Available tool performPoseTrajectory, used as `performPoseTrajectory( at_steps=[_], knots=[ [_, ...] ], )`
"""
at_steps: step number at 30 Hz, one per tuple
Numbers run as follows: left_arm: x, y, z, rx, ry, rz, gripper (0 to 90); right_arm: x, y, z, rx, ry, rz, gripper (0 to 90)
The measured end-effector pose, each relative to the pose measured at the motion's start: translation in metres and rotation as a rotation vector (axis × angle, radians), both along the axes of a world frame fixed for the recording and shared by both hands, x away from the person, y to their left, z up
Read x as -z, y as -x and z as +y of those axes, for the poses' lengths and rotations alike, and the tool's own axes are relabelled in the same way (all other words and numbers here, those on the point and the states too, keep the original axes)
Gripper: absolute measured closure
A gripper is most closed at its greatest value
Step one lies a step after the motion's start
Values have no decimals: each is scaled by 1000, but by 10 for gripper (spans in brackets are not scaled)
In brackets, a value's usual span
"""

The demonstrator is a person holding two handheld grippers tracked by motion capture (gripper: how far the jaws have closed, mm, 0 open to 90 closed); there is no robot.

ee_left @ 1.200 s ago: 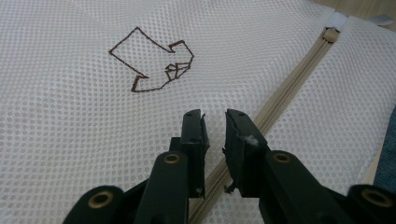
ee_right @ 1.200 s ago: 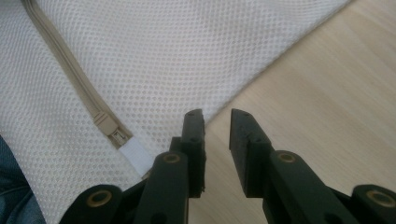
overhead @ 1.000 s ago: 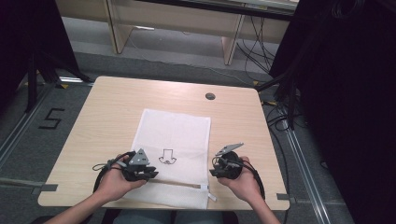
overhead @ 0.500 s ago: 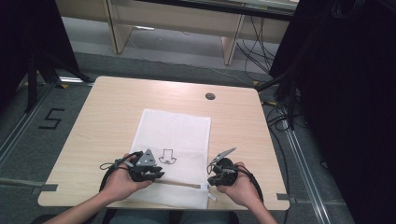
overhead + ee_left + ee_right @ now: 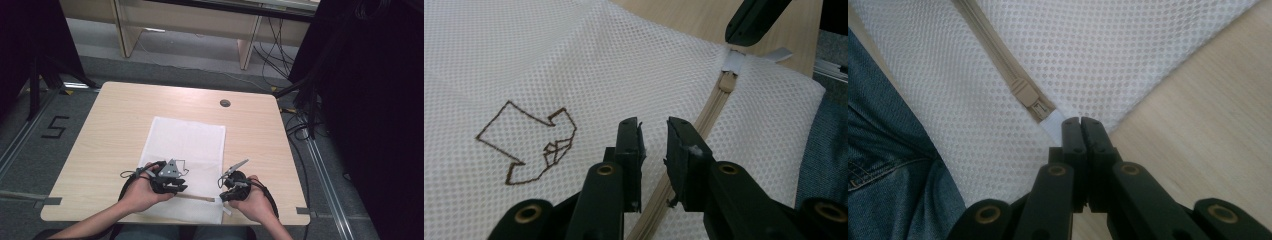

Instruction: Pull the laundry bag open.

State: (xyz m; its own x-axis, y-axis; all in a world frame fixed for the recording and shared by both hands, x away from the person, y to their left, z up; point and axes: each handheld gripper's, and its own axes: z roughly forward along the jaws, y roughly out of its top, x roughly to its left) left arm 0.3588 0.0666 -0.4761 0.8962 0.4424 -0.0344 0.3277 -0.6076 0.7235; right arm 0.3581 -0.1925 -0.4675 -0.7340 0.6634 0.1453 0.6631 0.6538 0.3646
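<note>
pale wooden table (image 5: pixel 110 130) with a round cable hole, standing on a grey floor with dark cables trailing off to one side, carries a white mesh laundry bag (image 5: pixel 192 145) laid flat near the person's edge. a brown outline arrow (image 5: pixel 531 142) is stitched on the mesh, and a beige zipper (image 5: pixel 711 112) runs across the bag's near end.

at the left of the high view, the left gripper (image 5: pixel 172 186) sits over the near part of the bag. in the left gripper view its jaws (image 5: pixel 653 142) stand a small way apart, hovering just above the mesh and the zipper line, with nothing between them.

the right gripper (image 5: pixel 224 196) lies at the bag's near right corner. in the right gripper view its jaws (image 5: pixel 1081 131) are pressed together on the white fabric pull tab (image 5: pixel 1054 122) that hangs from the beige zipper slider (image 5: pixel 1025 95). the slider sits at the end of the zipper, close to the bag's edge where mesh meets bare wood. blue denim (image 5: pixel 888 165) shows beyond the bag's near edge.
</note>
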Motion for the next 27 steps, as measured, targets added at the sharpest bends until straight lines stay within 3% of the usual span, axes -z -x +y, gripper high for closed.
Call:
performPoseTrajectory(
  at_steps=[4,6,7,8,9,11,13,14,18,27],
  knots=[
    [2,1,-11,16,-1,11,753,1,-2,3,-18,-14,4,900],
    [3,2,-19,63,-28,17,749,2,-1,6,-1,-15,23,900],
    [3,2,-19,63,-28,17,749,2,-1,6,-1,-15,23,900],
    [5,4,-25,50,0,30,749,3,-3,6,-16,-9,14,899],
    [5,3,-27,81,-29,23,749,5,-3,7,-17,0,27,900],
    [6,5,-34,88,-22,25,750,8,-4,6,-25,-8,30,900],
    [8,6,-43,112,-21,28,749,11,-3,8,-28,49,31,900],
    [8,6,-45,117,-23,30,749,11,-2,8,-14,37,58,900],
    [11,6,-54,150,-42,22,749,12,-3,6,-6,25,51,900],
    [19,5,-73,169,-34,59,748,11,-3,7,-6,37,58,900]
  ],
)
